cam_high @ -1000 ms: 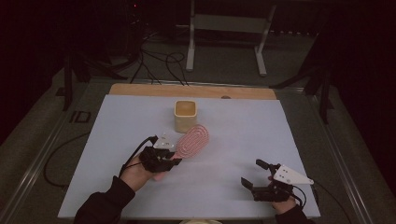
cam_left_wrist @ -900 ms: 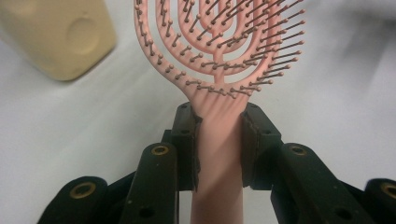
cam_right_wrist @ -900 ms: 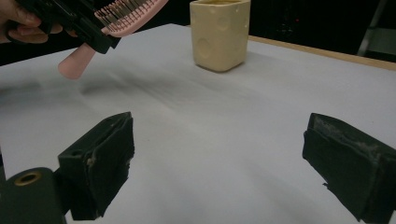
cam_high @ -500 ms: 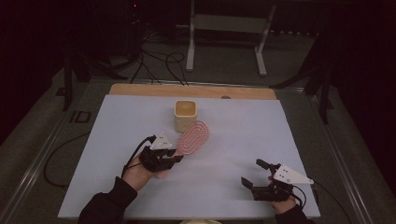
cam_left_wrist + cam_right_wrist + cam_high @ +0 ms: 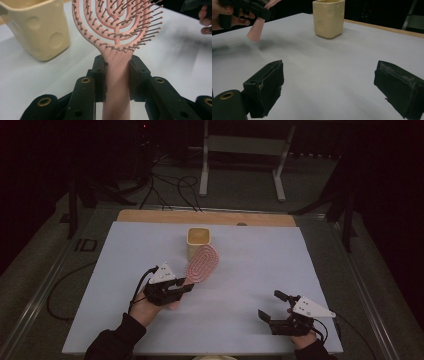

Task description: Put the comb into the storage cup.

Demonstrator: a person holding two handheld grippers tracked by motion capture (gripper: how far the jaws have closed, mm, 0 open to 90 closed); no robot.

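hairbrush (image 5: 202,263): 1 (pink) | cup (image 5: 198,241): 1 | claws: 2 (image 5: 186,288) (image 5: 270,306)

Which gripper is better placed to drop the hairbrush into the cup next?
Left. The left gripper is shut on the pink hairbrush handle, with the brush head right beside the cream cup. The right gripper is open, holds nothing, and sits at the table's near edge.
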